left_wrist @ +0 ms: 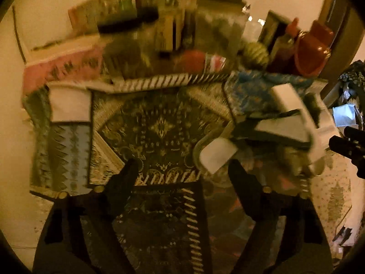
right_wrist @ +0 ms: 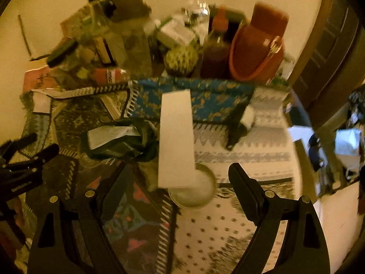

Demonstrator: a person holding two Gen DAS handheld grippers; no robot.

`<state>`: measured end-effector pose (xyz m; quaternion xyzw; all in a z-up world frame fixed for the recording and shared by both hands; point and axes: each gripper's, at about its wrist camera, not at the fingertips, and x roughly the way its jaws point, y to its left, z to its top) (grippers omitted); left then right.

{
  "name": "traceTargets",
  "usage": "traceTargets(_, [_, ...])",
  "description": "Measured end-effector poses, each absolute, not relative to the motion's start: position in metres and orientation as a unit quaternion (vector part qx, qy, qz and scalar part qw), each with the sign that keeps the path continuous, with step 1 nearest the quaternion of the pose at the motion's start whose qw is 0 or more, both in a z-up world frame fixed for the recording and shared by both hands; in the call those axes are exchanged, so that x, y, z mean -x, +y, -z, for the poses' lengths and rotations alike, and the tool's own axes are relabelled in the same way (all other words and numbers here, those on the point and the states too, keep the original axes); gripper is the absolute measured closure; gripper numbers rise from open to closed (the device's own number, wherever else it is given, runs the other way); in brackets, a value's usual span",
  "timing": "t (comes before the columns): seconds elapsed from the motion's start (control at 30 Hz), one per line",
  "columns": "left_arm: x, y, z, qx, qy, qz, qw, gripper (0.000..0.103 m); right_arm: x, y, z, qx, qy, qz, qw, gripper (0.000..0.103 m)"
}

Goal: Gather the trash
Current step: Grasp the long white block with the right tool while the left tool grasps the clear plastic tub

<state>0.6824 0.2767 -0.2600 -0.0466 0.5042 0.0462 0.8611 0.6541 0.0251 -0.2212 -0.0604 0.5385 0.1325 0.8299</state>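
Note:
Patterned cloths cover the table. My left gripper hangs open above the dark cloth with nothing between its fingers. A small white paper piece lies just inside its right finger. A folded white paper lies further right. In the right wrist view a long white paper strip runs down to a round pale lid. My right gripper is open above both, its pads clear of them. A crumpled dark green wrapper holding a white slip lies to the left, near my left gripper.
The back of the table is crowded: a red bucket, a dark sauce bottle, a spiky green ball, a red can on its side and glass bottles. A brown door stands at the right.

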Motion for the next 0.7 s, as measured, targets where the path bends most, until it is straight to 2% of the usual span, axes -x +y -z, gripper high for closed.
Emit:
traceTargets(0.03, [-0.686, 0.278, 0.267, 0.048, 0.509, -0.043, 0.859, 0.029, -0.660, 0.027, 0.230, 0.056, 0.547, -0.131, 0.825, 0.018])
traceTargets(0.17, [-0.702, 0.281, 0.291, 0.053, 0.536, -0.019, 0.842, 0.054, -0.674, 0.034, 0.252, 0.060, 0.562, -0.117, 0.816, 0.021])
traceTargets(0.23, [-0.706, 0.282, 0.297, 0.063, 0.544, -0.004, 0.837, 0.064, -0.679, 0.038, 0.260, 0.076, 0.565, -0.109, 0.815, 0.027])
traceTargets(0.3, [-0.710, 0.284, 0.302, 0.084, 0.549, 0.011, 0.831, 0.078, -0.682, 0.040, 0.266, 0.091, 0.565, -0.099, 0.814, 0.033])
traceTargets(0.37, [-0.713, 0.285, 0.307, 0.096, 0.554, 0.016, 0.827, 0.082, -0.685, 0.041, 0.271, 0.095, 0.566, -0.096, 0.813, 0.037])
traceTargets(0.43, [-0.714, 0.285, 0.307, 0.102, 0.549, 0.014, 0.829, 0.083, -0.686, 0.041, 0.275, 0.093, 0.566, -0.092, 0.814, 0.048])
traceTargets(0.5, [-0.716, 0.285, 0.307, 0.107, 0.546, 0.009, 0.831, 0.083, -0.687, 0.040, 0.277, 0.089, 0.567, -0.093, 0.814, 0.054])
traceTargets(0.57, [-0.718, 0.283, 0.308, 0.106, 0.543, 0.005, 0.833, 0.083, -0.685, 0.038, 0.276, 0.085, 0.561, -0.091, 0.819, 0.054])
traceTargets(0.67, [-0.721, 0.278, 0.308, 0.095, 0.537, 0.009, 0.838, 0.095, -0.682, 0.033, 0.272, 0.081, 0.553, -0.091, 0.824, 0.055])
traceTargets(0.7, [-0.722, 0.276, 0.308, 0.091, 0.535, 0.010, 0.840, 0.095, -0.680, 0.031, 0.270, 0.081, 0.550, -0.092, 0.826, 0.055])
